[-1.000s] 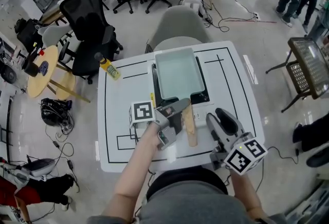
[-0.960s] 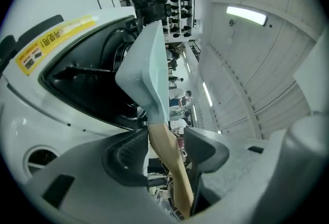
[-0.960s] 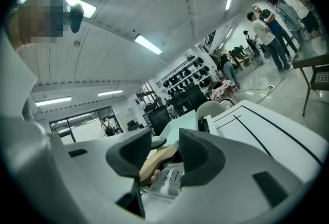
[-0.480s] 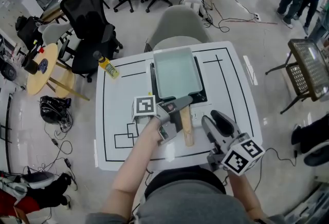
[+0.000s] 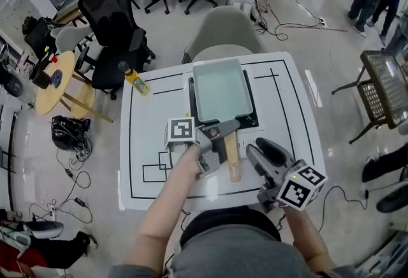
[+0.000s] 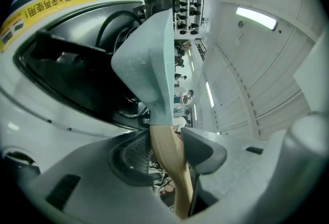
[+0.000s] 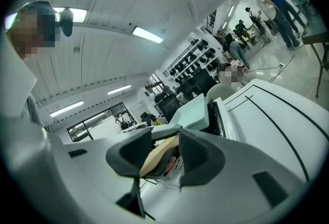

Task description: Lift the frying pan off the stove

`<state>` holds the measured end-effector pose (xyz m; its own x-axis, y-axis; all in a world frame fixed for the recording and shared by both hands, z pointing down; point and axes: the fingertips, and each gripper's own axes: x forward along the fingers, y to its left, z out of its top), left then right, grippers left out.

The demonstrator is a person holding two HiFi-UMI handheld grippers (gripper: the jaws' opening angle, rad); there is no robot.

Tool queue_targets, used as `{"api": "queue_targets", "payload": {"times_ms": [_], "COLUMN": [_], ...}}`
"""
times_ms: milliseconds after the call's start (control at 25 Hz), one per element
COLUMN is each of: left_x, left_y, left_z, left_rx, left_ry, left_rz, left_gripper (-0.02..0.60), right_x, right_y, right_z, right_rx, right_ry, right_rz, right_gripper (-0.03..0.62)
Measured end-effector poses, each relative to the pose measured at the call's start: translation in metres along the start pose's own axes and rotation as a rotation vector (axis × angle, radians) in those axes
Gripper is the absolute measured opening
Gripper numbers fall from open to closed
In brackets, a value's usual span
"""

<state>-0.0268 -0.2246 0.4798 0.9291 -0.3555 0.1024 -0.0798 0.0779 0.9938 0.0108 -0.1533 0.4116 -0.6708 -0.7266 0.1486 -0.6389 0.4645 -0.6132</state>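
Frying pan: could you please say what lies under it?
A black stove on the white table; from above, only its rim shows; the frying pan covers the rest.

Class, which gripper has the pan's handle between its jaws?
The left gripper; its jaws have just been closing round the wooden handle. The right gripper hangs beside.

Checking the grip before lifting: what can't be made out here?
- Most of the stove: head view, under the frying pan.
- Any gap beneath the pan: head view, hidden by the pan itself.
- Near end of the wooden handle: left gripper view, behind the body of the left gripper, whose jaws have just been closing and clamp the handle.
- Label on the yellow bottle: head view, too small.
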Motion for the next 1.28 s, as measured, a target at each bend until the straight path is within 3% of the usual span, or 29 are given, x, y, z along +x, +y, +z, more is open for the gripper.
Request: {"api": "queue_targets", "payload": {"times_ms": [520, 800, 1280], "left_x": [0.001, 0.0, 0.0], "left_y": [-0.001, 0.002, 0.002], "left_z": [0.0, 0.002, 0.002], "left_rx": [-0.011, 0.001, -0.009], "left_ry": [0.002, -0.004, -0.007], "left_rz": [-0.02, -0.019, -0.026], "left_gripper": [0.167, 0.167, 0.167], "right_x": [0.031, 0.044, 0.054], "right_y": [0.008, 0.013, 0.009], "right_z": [-0.022, -0.034, -0.038], "right_rx": [0.285, 0.36, 0.471], "right_ry": [0.215, 0.325, 0.419], "right_rz": [0.236, 0.302, 0.375], "right_gripper": [0.221, 0.225, 0.224]}}
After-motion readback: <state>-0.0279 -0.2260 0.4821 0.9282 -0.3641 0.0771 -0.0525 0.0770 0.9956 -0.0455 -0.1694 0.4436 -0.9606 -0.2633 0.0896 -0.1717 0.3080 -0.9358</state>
